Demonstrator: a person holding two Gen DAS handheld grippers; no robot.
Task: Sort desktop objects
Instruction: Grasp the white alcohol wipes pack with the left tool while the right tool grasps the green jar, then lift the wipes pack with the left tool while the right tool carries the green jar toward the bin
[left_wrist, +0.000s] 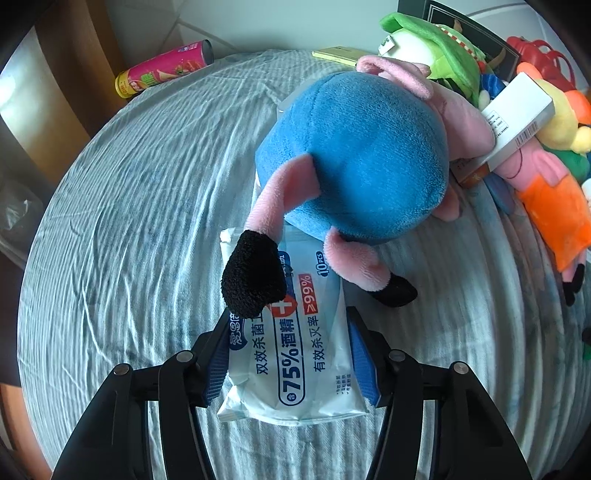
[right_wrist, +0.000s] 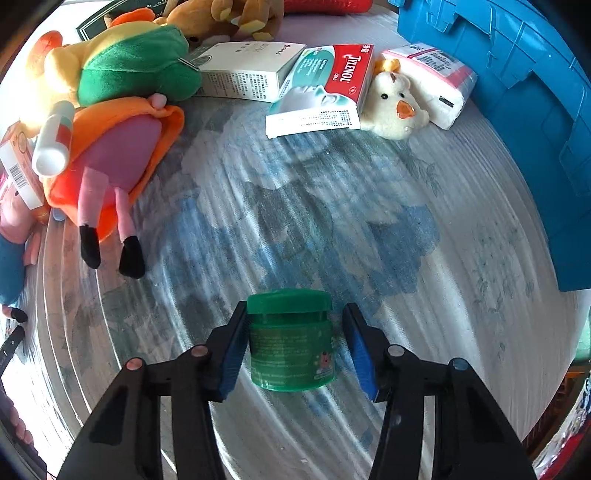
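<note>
Sorting has barely begun: your left tool (left_wrist: 288, 354) pinches the wipes pack (left_wrist: 291, 354) under the blue plush (left_wrist: 354, 155), your right tool (right_wrist: 293, 347) stands open around the green jar (right_wrist: 290, 343), and boxes and toys crowd the tabletop's (right_wrist: 332, 229) far edge.

The left wrist camera sits just behind its fingers (left_wrist: 364, 354), looking forward and down, close over a wipes pack (left_wrist: 291, 354) and a blue plush pig (left_wrist: 354, 155) on the cloth-covered bench (left_wrist: 129, 206). The right wrist camera looks the same way past its own fingers (right_wrist: 232, 354), low over a green jar (right_wrist: 291, 343), toward boxes and a blue bin (right_wrist: 517, 92). Both views share the orange-dressed plush (left_wrist: 554, 210) (right_wrist: 118, 155) and the blue pig at the right view's left edge (right_wrist: 9, 266).
</note>
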